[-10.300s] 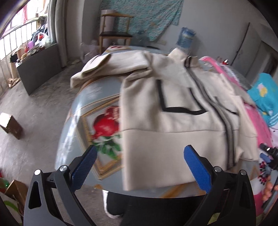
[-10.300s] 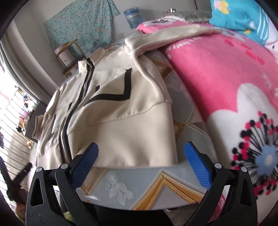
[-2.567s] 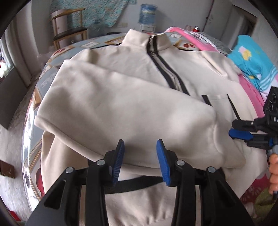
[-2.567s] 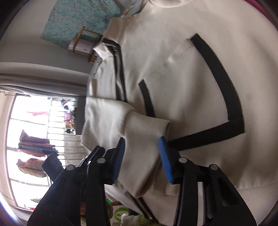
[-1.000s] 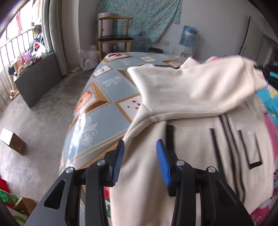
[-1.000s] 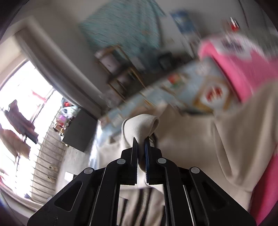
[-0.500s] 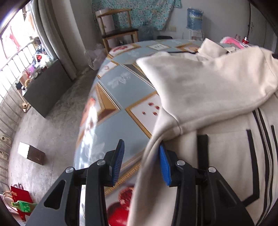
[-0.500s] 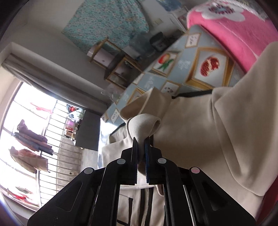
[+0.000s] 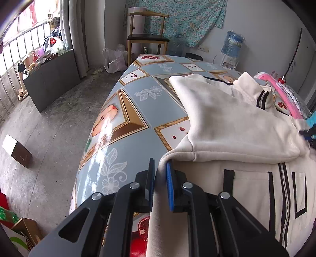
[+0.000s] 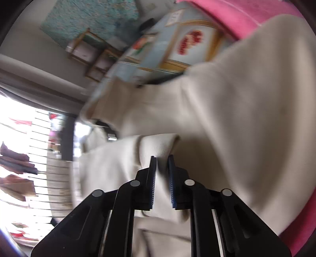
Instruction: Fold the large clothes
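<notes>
Grey concrete floor (image 9: 49, 126), window bars at left, wooden chair (image 9: 147, 37) against the back wall under a hung floral cloth (image 9: 177, 17). Water jug (image 9: 234, 42) stands further right. Table (image 9: 126, 110) carries a blue patterned oilcloth with fruit panels and gold frames.

Jacket (image 9: 237, 187): cream, black trim, zip down the front, lying face up on the right part of the table. 1 sleeve (image 9: 227, 118) is folded across the chest, its cuff end out toward the right edge of the left wrist view. Collar (image 9: 248, 83) points to the far end. Pink blanket (image 9: 280, 93) lies just beyond the jacket on the right.

Left gripper (image 9: 160, 172): jaws narrow, blue pads closed on the jacket's side edge just below the sleeve seam; fabric runs between the pads and down toward the camera.

Right gripper (image 10: 162, 170): right wrist view is motion-blurred. Jaws narrow, with a fold of cream cloth between the pads, cuff of the sleeve (image 10: 158, 146) bulging just past the tips. More jacket (image 10: 227, 118) fills the view behind, pink blanket (image 10: 227, 11) at top right, table (image 10: 158, 53) beyond.

Small brown box (image 9: 16, 148) sits on the floor, left of the table.
</notes>
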### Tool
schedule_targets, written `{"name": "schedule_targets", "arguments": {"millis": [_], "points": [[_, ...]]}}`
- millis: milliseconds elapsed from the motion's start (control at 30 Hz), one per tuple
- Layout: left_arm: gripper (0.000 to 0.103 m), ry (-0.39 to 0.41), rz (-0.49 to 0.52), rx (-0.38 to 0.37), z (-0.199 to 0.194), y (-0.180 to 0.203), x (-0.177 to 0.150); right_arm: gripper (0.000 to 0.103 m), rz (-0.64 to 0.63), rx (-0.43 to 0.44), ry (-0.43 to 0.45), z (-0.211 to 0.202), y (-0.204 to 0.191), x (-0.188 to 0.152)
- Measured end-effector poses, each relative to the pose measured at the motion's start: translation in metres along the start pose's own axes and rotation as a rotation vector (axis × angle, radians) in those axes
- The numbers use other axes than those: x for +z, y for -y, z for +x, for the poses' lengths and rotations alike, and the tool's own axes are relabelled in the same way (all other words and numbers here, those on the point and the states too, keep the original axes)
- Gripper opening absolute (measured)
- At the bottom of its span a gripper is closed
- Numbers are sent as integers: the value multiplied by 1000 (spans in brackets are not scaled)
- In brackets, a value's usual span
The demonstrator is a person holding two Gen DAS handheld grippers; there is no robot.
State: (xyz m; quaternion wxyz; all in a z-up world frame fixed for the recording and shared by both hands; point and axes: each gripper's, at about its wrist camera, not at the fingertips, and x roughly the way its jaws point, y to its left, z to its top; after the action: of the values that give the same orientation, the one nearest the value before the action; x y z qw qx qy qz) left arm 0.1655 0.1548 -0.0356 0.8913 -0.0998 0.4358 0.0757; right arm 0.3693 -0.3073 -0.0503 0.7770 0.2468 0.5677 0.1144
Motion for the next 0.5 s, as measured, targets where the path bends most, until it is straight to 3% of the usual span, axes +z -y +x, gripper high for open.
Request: {"name": "schedule_targets", "arguments": {"millis": [67,167,200,267,433,500], "points": [[12,-1,-7,-8,0,-1,0,43,-19,-39,14,-1,1,-5],[13,-11,-24,-23,2,-5,-2,43,-96,-108,1,4,-8,-15],[13,-13,-30,-27,2,-5,-3,41,-117,-123,-9,7,-10,-18],[14,-18,-37,-47,0,-8,-5,10,-182,-179,-31,18,-18,-27],[19,-1,-27,-87,-27,-19,-9,5,-304,-286,33,20,-32,-41],[21,27,-61,-124,-41,-28,-2,5,-303,-291,36,23,-31,-44]]}}
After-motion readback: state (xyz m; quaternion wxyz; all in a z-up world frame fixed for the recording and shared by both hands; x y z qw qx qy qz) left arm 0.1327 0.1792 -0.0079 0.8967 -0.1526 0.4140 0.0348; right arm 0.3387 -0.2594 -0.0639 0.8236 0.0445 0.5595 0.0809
